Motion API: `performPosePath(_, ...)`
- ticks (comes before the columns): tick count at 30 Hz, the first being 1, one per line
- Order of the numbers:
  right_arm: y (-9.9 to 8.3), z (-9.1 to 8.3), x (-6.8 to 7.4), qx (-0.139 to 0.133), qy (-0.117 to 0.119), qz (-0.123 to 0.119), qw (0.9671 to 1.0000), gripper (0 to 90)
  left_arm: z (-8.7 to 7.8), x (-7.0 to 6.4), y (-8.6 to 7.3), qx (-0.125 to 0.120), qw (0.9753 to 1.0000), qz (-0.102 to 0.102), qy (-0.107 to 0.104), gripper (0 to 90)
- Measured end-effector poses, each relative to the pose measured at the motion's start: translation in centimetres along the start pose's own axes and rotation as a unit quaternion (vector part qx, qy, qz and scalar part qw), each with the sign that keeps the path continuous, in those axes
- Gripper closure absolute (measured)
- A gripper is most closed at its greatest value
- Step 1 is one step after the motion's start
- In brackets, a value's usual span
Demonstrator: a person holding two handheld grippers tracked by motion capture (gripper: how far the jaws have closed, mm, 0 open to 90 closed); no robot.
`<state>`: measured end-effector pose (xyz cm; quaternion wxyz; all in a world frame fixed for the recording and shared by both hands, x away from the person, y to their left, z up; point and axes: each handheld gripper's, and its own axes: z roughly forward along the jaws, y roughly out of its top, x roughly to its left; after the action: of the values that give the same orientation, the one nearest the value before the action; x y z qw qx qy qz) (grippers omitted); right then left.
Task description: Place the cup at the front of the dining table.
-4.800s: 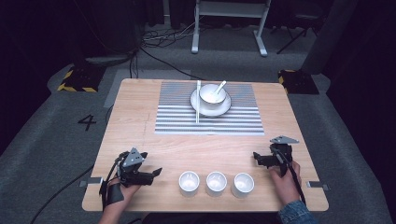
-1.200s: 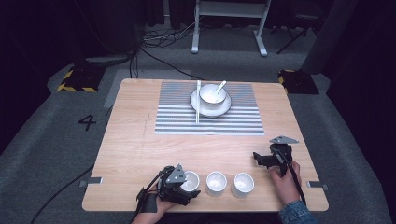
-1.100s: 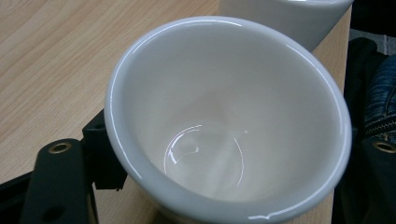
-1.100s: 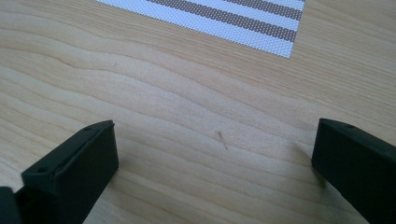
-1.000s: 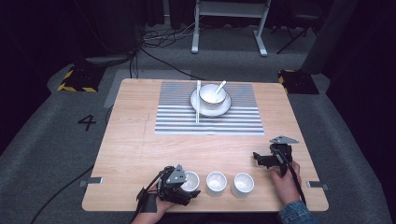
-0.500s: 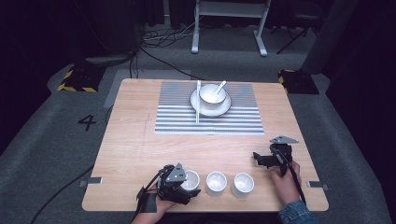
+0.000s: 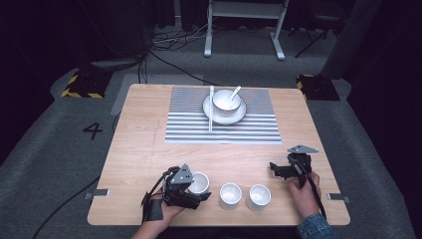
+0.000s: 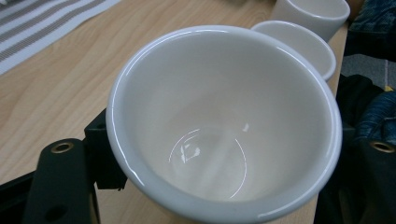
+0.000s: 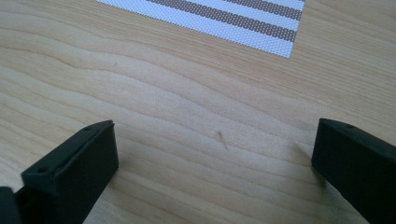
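Your left gripper (image 7: 191, 191) has its jaws set around the leftmost cup (image 7: 198, 182), gripping its sides. Your right gripper (image 7: 276, 168) stands wide open and empty over bare table (image 7: 149, 149), right of the cups. Three cups sit in a near row, all empty. On the far mat (image 7: 189, 124): one plate (image 7: 239, 115), one bowl (image 7: 225, 99) holding one spoon (image 7: 234, 92).

High view: fixed above person's side, facing forward and down, far enough to take whole light wooden table (image 7: 149, 129).
Left claw view: very close, looking into white ceramic cup (image 8: 224, 121).
Right claw view: low over bare tabletop, toward grey-and-white striped placemat (image 9: 243, 18); placemat shared with other two views.
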<state>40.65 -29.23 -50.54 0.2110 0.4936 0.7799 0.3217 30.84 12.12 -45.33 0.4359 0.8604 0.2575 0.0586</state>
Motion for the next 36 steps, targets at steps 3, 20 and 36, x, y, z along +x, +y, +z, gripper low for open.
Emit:
performPosePath(3,0.0,0.0,0.0,0.0,0.0,0.0,1.0,0.4,-0.4,0.5,0.4,-0.005,0.9999,-0.006,0.009,26.4)
performPosePath(20,0.0,0.0,0.0,0.0,0.0,0.0,1.0,0.4,-0.6,4.3,3.6,-0.025,0.9971,-0.032,0.065,26.4)
performPosePath(36,0.0,0.0,0.0,0.0,0.0,0.0,1.0,0.4,-0.1,8.3,6.8,-0.034,0.9902,-0.059,0.122,26.5)
